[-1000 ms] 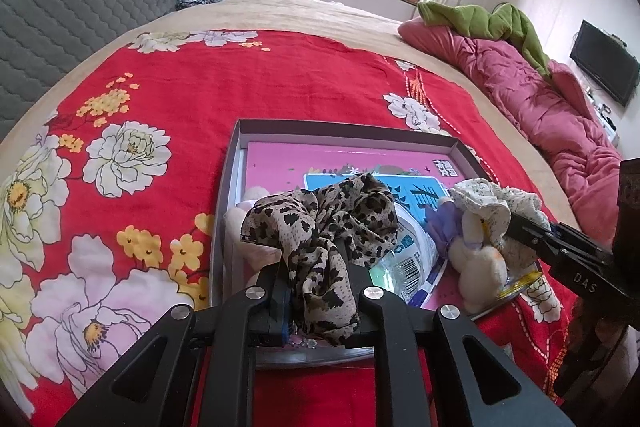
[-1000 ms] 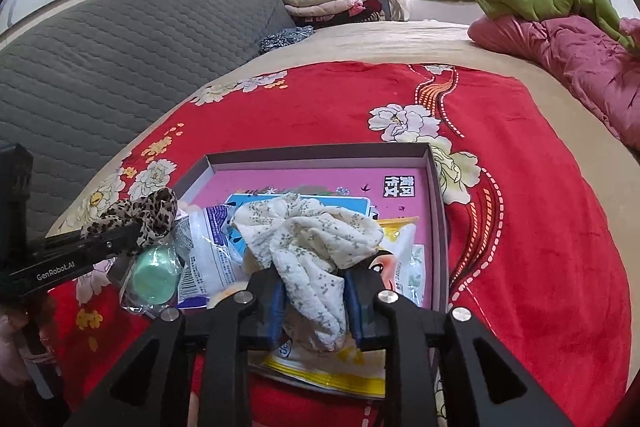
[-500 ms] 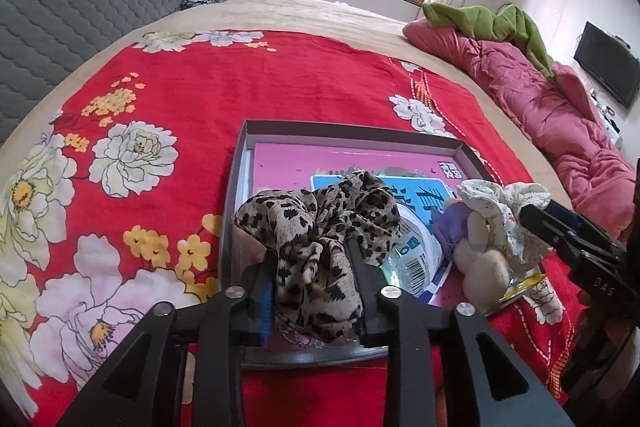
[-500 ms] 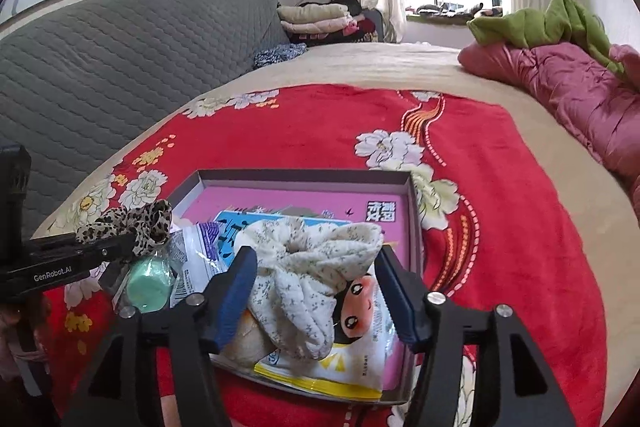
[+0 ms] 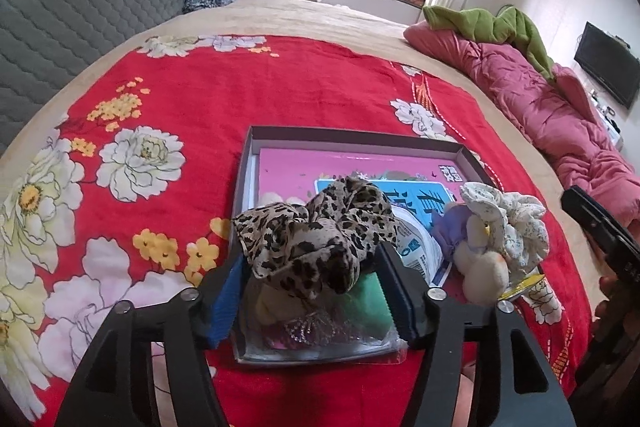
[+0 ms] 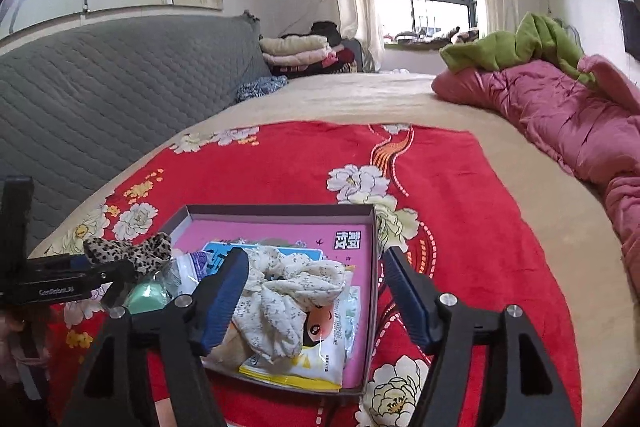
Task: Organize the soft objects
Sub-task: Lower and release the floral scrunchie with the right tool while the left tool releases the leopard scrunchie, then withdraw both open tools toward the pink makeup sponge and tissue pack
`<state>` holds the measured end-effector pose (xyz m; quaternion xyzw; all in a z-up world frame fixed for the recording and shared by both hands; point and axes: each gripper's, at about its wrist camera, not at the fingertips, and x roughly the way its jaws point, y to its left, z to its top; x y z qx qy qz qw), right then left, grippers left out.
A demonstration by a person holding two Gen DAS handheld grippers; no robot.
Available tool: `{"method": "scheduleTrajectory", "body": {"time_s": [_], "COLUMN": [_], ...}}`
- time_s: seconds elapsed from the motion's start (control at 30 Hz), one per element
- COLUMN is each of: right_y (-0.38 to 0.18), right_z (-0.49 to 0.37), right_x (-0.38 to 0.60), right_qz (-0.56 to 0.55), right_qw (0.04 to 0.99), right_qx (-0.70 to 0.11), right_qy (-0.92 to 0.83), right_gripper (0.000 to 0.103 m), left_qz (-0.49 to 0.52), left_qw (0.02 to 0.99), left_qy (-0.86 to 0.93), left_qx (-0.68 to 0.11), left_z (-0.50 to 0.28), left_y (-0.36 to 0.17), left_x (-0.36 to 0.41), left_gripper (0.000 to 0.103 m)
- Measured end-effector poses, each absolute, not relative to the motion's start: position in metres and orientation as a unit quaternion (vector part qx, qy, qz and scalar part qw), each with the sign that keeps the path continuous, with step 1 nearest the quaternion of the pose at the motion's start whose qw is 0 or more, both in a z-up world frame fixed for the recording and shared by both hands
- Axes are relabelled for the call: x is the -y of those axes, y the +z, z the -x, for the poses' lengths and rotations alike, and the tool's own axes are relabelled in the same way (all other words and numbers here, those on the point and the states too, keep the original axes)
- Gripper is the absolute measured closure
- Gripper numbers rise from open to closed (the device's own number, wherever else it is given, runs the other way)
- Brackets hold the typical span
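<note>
In the left wrist view, the left gripper [image 5: 316,293] sits at the lower centre of the frame with its jaws wide apart, having just been opening. The crumpled leopard-print fabric scrunchie [image 5: 316,233] lies between them, resting loose on the heap inside the shallow grey cardboard box [image 5: 352,135]; the blue ribbed pads no longer press it. In the right wrist view, the right gripper [image 6: 316,297], also at lower centre, has likewise just been opening and stands spread. The cream floral-print fabric scrunchie [image 6: 286,297] lies between its jaws, nearer the left pad, atop glossy plastic packets in the same box. The box rests on a red flowered plush blanket [image 6: 460,187] covering the bed.
</note>
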<state>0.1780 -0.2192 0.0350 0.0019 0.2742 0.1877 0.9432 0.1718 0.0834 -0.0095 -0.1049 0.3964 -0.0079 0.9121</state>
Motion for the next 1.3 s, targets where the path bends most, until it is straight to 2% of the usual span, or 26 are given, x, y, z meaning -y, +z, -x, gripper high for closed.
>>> {"method": "scheduleTrajectory", "body": {"time_s": [0.13, 0.57, 0.83, 1.3], "right_y": [0.039, 0.036, 0.031, 0.045], "right_z": [-0.166, -0.13, -0.109, -0.066], "right_x": [0.215, 0.201, 0.192, 0.202], "right_qz": [0.01, 0.023, 0.031, 0.032], "right_qw": [0.945, 0.943, 0.936, 0.937], "right_qx": [-0.267, -0.274, -0.29, -0.287], "right_qy": [0.19, 0.187, 0.2, 0.196], "right_gripper": [0.031, 0.03, 0.03, 0.03], "left_qz": [0.1, 0.11, 0.124, 0.096], "left_qw": [0.915, 0.929, 0.932, 0.932], "left_qy": [-0.001, 0.007, 0.021, -0.015], "left_qx": [-0.39, -0.352, -0.34, -0.35], "left_z": [-0.168, -0.131, -0.09, -0.045], "left_y": [-0.005, 0.019, 0.034, 0.037], "left_x": [-0.085, -0.093, -0.094, -0.052], "left_gripper": [0.029, 0.025, 0.025, 0.025]}}
